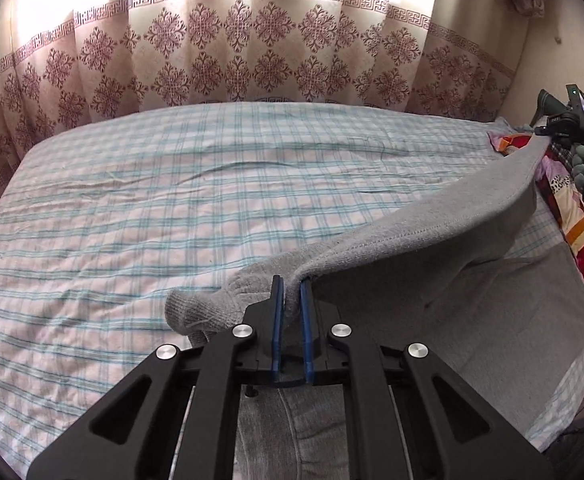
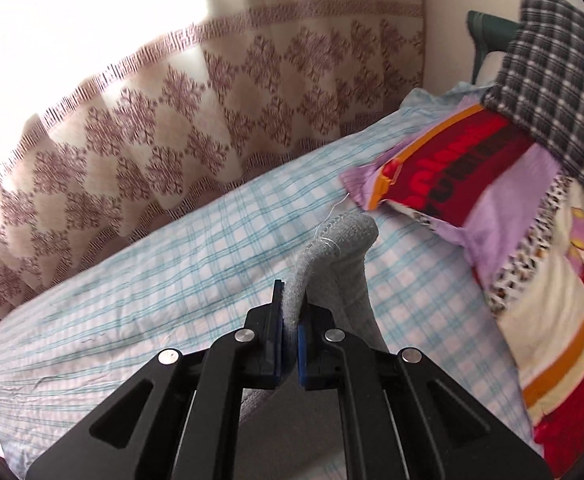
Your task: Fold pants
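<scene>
The grey knit pants [image 1: 432, 232] hang stretched in the air above the bed between my two grippers. My left gripper [image 1: 291, 292] is shut on one end of the fabric, with a bunch of it sticking out to the left of the pads. My right gripper [image 2: 290, 304] is shut on the other end [image 2: 340, 240], whose hemmed corner stands up above the pads. In the left wrist view the right gripper [image 1: 564, 124] shows far right, held by a gloved hand, with the pants running up to it. More grey fabric hangs below the left gripper.
The bed has a blue and pink checked sheet [image 1: 172, 200]. A patterned curtain [image 1: 232, 52] hangs along its far side. Colourful pillows [image 2: 472, 184] and a dark checked cloth [image 2: 560, 80] lie at the right end of the bed.
</scene>
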Demonstrator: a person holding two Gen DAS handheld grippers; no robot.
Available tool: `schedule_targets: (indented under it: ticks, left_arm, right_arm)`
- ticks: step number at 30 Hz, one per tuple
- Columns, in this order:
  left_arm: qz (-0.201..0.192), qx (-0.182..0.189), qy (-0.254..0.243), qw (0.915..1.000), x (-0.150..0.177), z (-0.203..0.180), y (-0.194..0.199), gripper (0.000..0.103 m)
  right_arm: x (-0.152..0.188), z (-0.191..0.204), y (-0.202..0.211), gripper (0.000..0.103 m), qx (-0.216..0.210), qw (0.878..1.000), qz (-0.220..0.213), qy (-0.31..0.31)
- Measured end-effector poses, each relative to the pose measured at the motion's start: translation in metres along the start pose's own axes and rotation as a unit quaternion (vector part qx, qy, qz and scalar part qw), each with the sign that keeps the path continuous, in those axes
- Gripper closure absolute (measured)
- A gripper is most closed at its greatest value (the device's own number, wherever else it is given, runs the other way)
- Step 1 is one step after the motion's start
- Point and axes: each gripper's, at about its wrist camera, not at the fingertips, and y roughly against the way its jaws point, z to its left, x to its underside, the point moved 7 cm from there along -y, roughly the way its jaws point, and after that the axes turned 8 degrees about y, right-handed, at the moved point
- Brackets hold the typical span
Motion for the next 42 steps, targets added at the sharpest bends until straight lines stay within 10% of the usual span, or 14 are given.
schedule_targets:
  ticks: [18,42]
  left_arm:
    - [0.025,0.016,-0.055,0.9981,0.09,-0.021,0.083,0.095]
    - [0.115,-0.001,-0.099,0.9885,0.192,-0.028,0.061,0.095]
  right_arm:
    - [0.164,-0.116,0.129,0.099,-0.021,0.995,-0.007,-0.093]
    - [0.329,-0.191,0.13,0.099,0.058,0.988,0.045,-0.139]
